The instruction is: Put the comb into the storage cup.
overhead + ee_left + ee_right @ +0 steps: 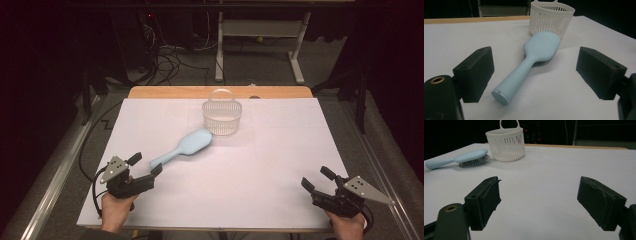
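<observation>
A pale blue hairbrush (184,146) lies bristles down on the white table, its head close to a white slatted basket (222,114) with a loop handle. In the left gripper view the hairbrush (529,62) points its handle end toward me, between the wide-apart jaws, with the basket (551,18) behind it. My left gripper (146,165) stands open just short of the handle end, holding nothing. My right gripper (318,179) is open near the front right corner, far from both objects. The right gripper view shows the hairbrush (459,158) and basket (506,143) at far left.
White sheet covers the table (280,150), with a wooden strip along the far edge. Cables trail off the left side. A white desk frame (260,40) and wires stand on the floor beyond the table.
</observation>
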Action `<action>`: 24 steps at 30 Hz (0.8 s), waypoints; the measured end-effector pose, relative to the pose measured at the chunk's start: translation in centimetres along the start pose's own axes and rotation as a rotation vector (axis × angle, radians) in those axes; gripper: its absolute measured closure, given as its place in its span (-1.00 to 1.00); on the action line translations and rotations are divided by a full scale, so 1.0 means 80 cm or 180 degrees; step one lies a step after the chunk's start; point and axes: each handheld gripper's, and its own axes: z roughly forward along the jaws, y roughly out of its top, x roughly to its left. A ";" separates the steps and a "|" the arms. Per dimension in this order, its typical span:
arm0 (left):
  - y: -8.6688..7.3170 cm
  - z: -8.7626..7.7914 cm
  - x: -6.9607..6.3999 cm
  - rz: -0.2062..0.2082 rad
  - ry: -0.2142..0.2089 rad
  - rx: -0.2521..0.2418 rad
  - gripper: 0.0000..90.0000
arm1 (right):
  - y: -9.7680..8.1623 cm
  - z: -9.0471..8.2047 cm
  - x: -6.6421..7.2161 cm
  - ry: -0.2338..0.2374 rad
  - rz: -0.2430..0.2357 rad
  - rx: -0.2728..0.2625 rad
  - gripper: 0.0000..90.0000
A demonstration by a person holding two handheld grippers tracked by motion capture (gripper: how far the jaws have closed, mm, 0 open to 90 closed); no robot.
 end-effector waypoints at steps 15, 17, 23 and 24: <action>0.009 0.016 -0.003 0.0020 -0.0060 0.0047 -0.69 | 0.000 -0.001 -0.001 0.0016 0.0012 -0.0012 -0.59; 0.010 0.019 -0.003 0.0038 -0.0076 0.0060 -0.69 | 0.000 -0.001 -0.001 0.0018 0.0013 -0.0011 -0.59; 0.016 0.030 -0.007 0.0082 -0.0122 0.0097 -0.69 | 0.001 0.000 -0.001 0.0029 0.0005 -0.0003 -0.59; 0.017 0.032 -0.008 0.0092 -0.0131 0.0104 -0.69 | 0.000 0.000 0.000 0.0032 0.0015 0.0000 -0.59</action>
